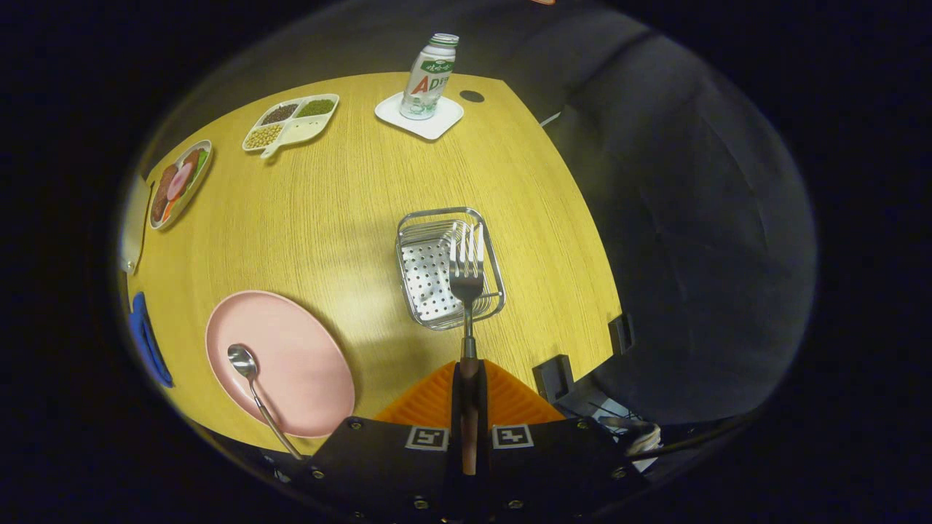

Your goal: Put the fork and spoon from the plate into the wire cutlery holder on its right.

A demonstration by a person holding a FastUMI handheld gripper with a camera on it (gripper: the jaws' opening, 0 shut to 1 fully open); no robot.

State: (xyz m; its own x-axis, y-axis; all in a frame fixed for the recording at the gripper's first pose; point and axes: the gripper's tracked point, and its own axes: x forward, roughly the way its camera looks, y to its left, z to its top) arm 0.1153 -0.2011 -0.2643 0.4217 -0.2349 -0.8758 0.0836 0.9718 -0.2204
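The gripper (470, 378) is pinching the fork (467, 273) by its handle between both orange fingers (510, 397), and the tines are hanging over the wire cutlery holder (445, 266) on the wooden table (349, 211). The spoon (251, 382) is lying on the pink plate (291, 364), left of the holder.

My hand-held gripper (469, 407) has its two orange fingers (510, 399) pressed together on the fork (467, 291), gripping its handle. I hold it level, with the fork's tines standing out ahead over the wire cutlery holder (416, 251).
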